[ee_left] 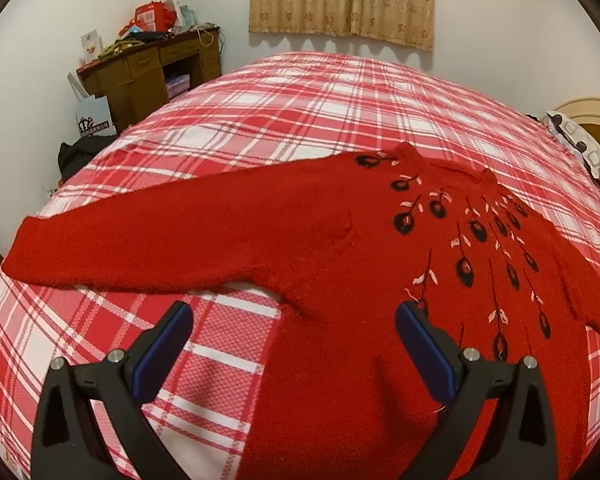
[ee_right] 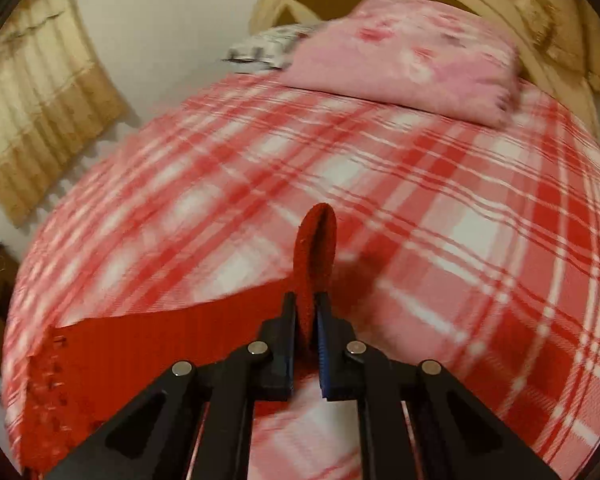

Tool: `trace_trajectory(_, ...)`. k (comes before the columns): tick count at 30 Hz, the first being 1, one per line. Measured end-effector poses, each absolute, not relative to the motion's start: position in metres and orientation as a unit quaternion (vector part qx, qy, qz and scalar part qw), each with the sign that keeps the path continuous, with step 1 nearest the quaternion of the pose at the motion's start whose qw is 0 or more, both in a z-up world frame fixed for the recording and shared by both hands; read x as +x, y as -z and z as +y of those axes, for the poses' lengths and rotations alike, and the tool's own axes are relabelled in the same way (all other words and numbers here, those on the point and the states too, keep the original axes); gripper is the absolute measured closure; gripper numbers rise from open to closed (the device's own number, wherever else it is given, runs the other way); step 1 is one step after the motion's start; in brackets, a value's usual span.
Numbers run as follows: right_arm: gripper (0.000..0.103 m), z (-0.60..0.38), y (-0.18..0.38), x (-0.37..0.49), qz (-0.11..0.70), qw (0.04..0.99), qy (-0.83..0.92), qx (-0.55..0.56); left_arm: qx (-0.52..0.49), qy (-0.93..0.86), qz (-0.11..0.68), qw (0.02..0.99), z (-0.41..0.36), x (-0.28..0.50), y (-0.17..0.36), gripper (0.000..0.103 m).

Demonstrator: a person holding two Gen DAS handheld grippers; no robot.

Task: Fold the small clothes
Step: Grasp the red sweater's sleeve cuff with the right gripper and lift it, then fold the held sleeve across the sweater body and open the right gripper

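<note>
Clamped between the nearly closed fingers of the right gripper (ee_right: 305, 300), a cuff of the red sweater (ee_left: 340, 264) stands up off the plaid bedspread (ee_left: 284, 104). Left gripper (ee_left: 294, 314) hovers wide open and empty over the body, spread flat. Thick knit may slip out mid-fold, and nothing pins the body against dragging.

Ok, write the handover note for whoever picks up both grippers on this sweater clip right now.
Left gripper: open, holding nothing, hovering above the red sweater near its left underarm.
Right gripper: shut on a pinched bit of the sweater's red knit; which part of the garment cannot be told, and that view is blurred.
Sweater: front up on the plaid bed cover, one sleeve stretched out flat.
Done: laid out; no finished fold visible.
Left: probably fold the sleeves in, then the body.
</note>
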State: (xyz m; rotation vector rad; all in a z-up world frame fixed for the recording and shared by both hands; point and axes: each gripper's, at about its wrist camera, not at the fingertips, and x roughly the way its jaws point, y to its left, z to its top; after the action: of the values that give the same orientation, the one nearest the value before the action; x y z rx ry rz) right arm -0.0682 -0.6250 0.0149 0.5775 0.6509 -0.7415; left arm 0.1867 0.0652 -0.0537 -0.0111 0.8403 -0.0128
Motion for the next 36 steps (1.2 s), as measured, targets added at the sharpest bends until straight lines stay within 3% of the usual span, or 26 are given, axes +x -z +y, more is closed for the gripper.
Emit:
trace_trajectory(10,0.095,-0.479,-0.056,0.058,0.313,0.910,0.173,0.210,0.000,0.010,0.395,0.919,0.075,0.183,0.056,0.000)
trace_trajectory(21,0.095,-0.284,-0.008,0.185,0.362,0.918,0.021,0.160,-0.012,-0.020,0.380,0.925,0.129,0.173,0.069,0.000)
trace_trajectory(36,0.095,-0.136,0.039,0.229,0.406,0.904,-0.081,0.107,-0.076,-0.022,0.390,0.917,0.159,0.174,0.103,0.000)
